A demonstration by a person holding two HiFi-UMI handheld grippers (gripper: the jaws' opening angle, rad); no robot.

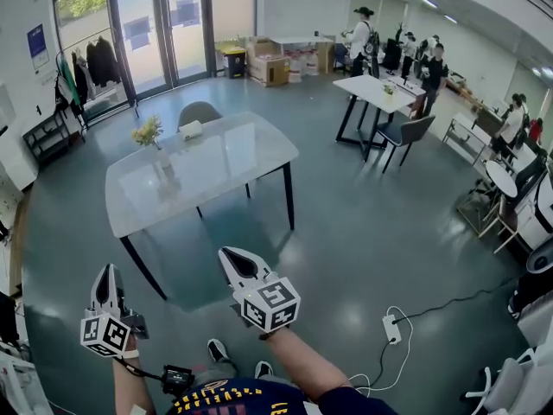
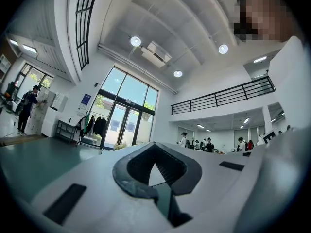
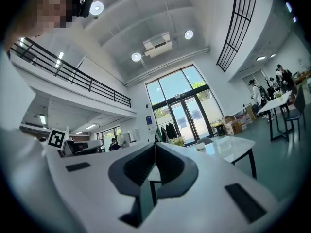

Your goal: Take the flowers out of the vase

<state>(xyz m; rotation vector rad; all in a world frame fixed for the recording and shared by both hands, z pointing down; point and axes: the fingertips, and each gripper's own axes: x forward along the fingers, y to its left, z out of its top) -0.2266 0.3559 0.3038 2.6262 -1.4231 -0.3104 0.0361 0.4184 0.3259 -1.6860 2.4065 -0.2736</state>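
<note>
A small bunch of yellow flowers (image 1: 148, 132) stands in a clear vase (image 1: 162, 166) near the far left corner of the pale table (image 1: 233, 167). Both grippers hang well short of the table, over the green floor. My left gripper (image 1: 108, 272) is shut and holds nothing. My right gripper (image 1: 227, 254) is shut too and holds nothing. In the right gripper view, the flowers (image 3: 178, 141) and the table (image 3: 235, 147) lie far beyond the touching jaw tips (image 3: 155, 145). The left gripper view shows its tips (image 2: 154, 145) together, aimed at the glass doors.
A white roll (image 1: 190, 130) lies on the table beside the flowers, with a grey chair (image 1: 200, 111) behind it. A power strip (image 1: 390, 327) and cable lie on the floor to the right. Further tables, chairs and several people fill the back right.
</note>
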